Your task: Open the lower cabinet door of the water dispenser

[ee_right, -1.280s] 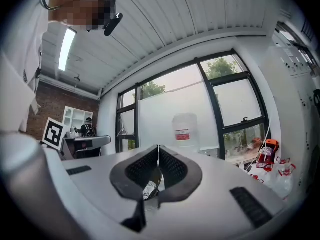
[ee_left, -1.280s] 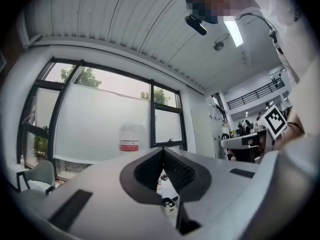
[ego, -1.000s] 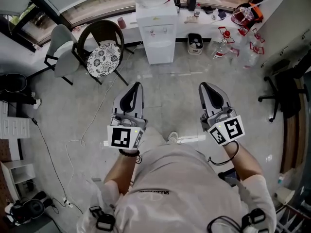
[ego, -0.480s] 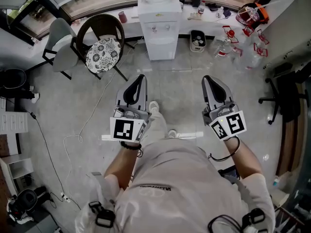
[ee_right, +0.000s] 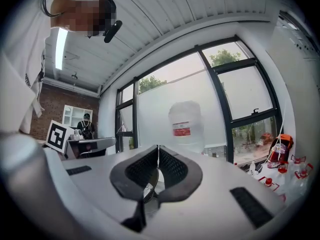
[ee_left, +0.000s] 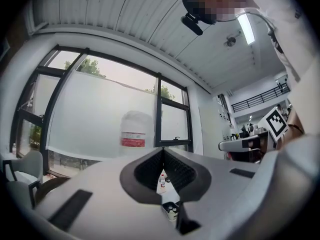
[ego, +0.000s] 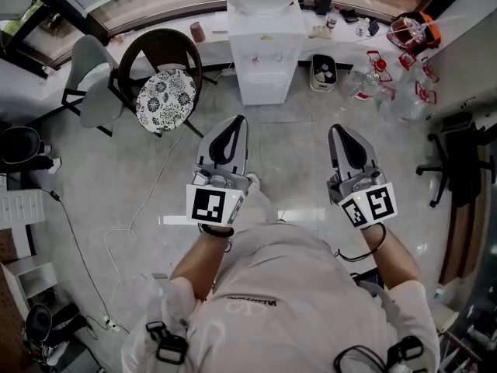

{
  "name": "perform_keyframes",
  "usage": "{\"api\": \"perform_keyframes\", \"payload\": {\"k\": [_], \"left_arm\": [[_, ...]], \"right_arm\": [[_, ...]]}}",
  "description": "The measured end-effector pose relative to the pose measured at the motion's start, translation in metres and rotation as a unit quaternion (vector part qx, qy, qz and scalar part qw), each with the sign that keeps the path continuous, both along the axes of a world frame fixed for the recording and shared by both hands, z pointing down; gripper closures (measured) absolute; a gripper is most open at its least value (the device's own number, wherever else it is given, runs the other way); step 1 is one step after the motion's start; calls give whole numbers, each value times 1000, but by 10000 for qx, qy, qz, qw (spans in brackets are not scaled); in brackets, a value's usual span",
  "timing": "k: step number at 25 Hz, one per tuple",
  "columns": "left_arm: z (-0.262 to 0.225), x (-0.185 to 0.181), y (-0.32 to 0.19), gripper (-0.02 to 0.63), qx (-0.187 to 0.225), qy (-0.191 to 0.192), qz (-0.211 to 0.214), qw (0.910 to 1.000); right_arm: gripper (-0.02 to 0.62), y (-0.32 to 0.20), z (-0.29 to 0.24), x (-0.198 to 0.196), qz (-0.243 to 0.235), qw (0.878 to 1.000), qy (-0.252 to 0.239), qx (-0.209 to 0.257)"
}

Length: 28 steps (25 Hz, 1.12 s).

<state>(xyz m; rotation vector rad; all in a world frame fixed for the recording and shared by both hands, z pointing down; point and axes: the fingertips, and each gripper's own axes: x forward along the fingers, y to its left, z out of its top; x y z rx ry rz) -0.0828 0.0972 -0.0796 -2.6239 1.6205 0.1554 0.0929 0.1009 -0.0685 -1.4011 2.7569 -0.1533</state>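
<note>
Before the water dispenser (ego: 269, 57), left gripper (ego: 238, 121) and right gripper (ego: 339, 130) level, closed.

The person wears a pale grey short-sleeved T-shirt (ego: 295, 286) with small dark lettering, black wrist straps (ego: 210, 243), and the grey left gripper (ego: 235, 123) and right gripper (ego: 340, 130) carry black-and-white marker cubes (ego: 213, 206).

A dark round chair (ego: 163, 53) with a floral cushion (ego: 165, 100) stands beside a grey chair (ego: 95, 92).

Below me lies a grey floor (ego: 287, 146), with a dark round chair (ego: 159, 51) bearing a patterned cushion (ego: 165, 92) and a pale chair (ego: 93, 92) at upper left, windows (ego: 147, 2) along the top, and a black office chair (ego: 458, 162) at the right edge.
</note>
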Motion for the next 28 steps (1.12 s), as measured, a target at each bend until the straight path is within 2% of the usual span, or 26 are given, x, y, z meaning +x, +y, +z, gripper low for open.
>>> {"api": "perform_keyframes", "payload": {"k": [8, 15, 22, 28], "left_arm": [[26, -28, -95, 603, -178, 78, 292, 9994], [76, -21, -153, 603, -295, 46, 418, 9987], [172, 13, -201, 603, -330, 169, 547, 9978], [310, 54, -239, 603, -395, 58, 714, 9966]], "right_arm": [[578, -93, 27, -43, -1, 9998, 51, -201], [578, -151, 72, -66, -46, 9995, 109, -300], [578, -201, 161, -58, -75, 9995, -27, -314], [578, -234, 291, -40, -413, 9987, -108, -267]]}}
